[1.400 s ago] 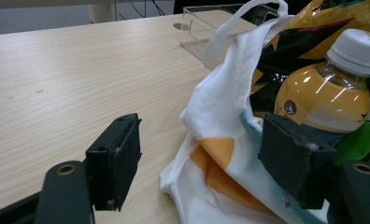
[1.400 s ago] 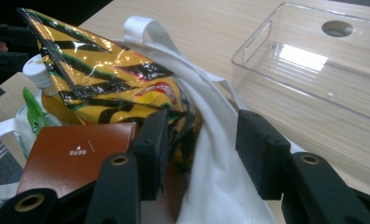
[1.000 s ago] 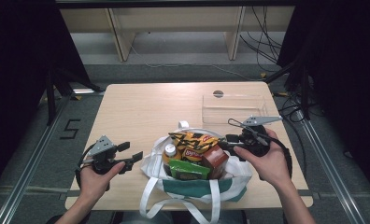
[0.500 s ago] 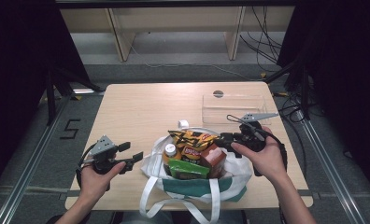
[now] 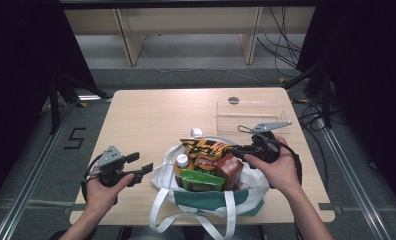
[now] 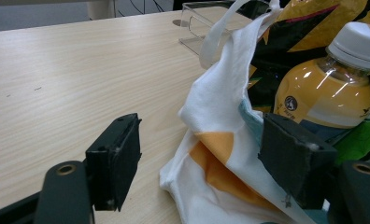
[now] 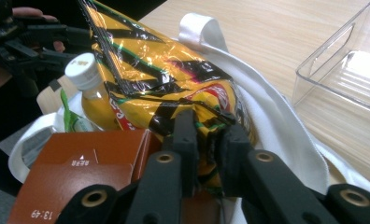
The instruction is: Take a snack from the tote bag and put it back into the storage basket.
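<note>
Your white tote bag [image 5: 206, 192] sits at the near edge of the wooden table [image 5: 151, 115], its long handles hanging over that edge toward you, packed with groceries. Bare tabletop lies open to the left of the bag and across the far half; at the far right stands a clear plastic tray [image 5: 251, 114], just beyond your right hand, and a small white cap-like object [image 5: 196, 132] rests near the bag's far rim.

Your left gripper [image 5: 136, 169] hovers just left of the bag, jaws wide apart; in the left gripper view the bag's white cloth lies between the pads without being pinched, one pad over bare wood, the other close against the fabric beside an orange drink bottle [image 6: 332, 88] with a white cap.

Your right gripper [image 7: 205, 154] has just been closing, and its pads now pinch a fold of the yellow-and-black snack bag [image 7: 164, 84], which stands in the far side of the tote, leaning over the other goods.

Beside it lie a brown carton [image 7: 87, 170], printed with small white characters and the figures "13:49", and a green packet [image 5: 201, 181]. The snack bag's red lettering is too crumpled to read.
</note>
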A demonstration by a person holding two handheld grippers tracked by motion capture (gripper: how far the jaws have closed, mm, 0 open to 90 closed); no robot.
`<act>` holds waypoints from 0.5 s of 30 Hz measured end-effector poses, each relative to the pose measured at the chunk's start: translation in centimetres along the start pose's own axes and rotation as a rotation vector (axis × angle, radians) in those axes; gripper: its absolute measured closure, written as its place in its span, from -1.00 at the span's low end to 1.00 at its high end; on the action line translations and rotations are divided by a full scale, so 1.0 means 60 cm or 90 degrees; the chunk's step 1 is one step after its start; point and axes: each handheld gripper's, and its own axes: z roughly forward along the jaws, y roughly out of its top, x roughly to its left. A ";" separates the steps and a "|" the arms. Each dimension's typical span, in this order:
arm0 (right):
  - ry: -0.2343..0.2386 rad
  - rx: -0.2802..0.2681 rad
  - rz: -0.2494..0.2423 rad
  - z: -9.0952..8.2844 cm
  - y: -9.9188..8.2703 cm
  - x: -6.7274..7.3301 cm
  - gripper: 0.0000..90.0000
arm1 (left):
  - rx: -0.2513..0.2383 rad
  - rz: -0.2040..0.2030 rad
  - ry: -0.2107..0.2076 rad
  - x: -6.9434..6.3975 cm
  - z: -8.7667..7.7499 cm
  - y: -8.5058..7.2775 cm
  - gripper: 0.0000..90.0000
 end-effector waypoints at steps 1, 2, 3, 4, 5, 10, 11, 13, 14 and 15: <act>-0.004 -0.002 -0.013 0.001 -0.001 0.000 0.82 | 0.000 0.000 0.000 0.000 0.000 0.000 -0.36; -0.004 -0.001 -0.016 0.002 -0.002 0.001 0.85 | 0.000 -0.001 0.000 0.000 0.001 0.000 -0.36; -0.007 0.005 -0.005 0.002 -0.003 0.006 0.88 | 0.003 -0.003 0.004 0.000 0.000 0.000 -0.36; -0.013 0.002 -0.032 0.003 -0.003 0.004 0.89 | 0.003 -0.003 0.003 0.000 0.000 0.000 -0.36; -0.020 -0.002 -0.041 0.004 -0.006 0.005 0.90 | 0.004 -0.003 0.003 0.000 0.000 0.000 -0.36; -0.064 -0.009 -0.078 0.005 -0.006 0.021 0.93 | 0.006 -0.006 0.002 0.000 0.001 -0.002 -0.36; -0.067 -0.007 -0.092 0.005 -0.006 0.022 0.94 | 0.006 -0.006 0.003 0.000 0.001 -0.001 -0.36; -0.069 0.005 -0.081 0.003 -0.006 0.027 0.96 | 0.006 -0.004 0.003 0.000 0.001 -0.001 -0.36; -0.071 0.000 -0.085 0.003 -0.006 0.024 0.98 | 0.006 -0.004 0.003 0.000 0.001 -0.001 -0.36; -0.067 -0.008 -0.095 0.004 -0.007 0.021 0.99 | 0.006 -0.002 0.003 0.000 0.001 -0.001 -0.36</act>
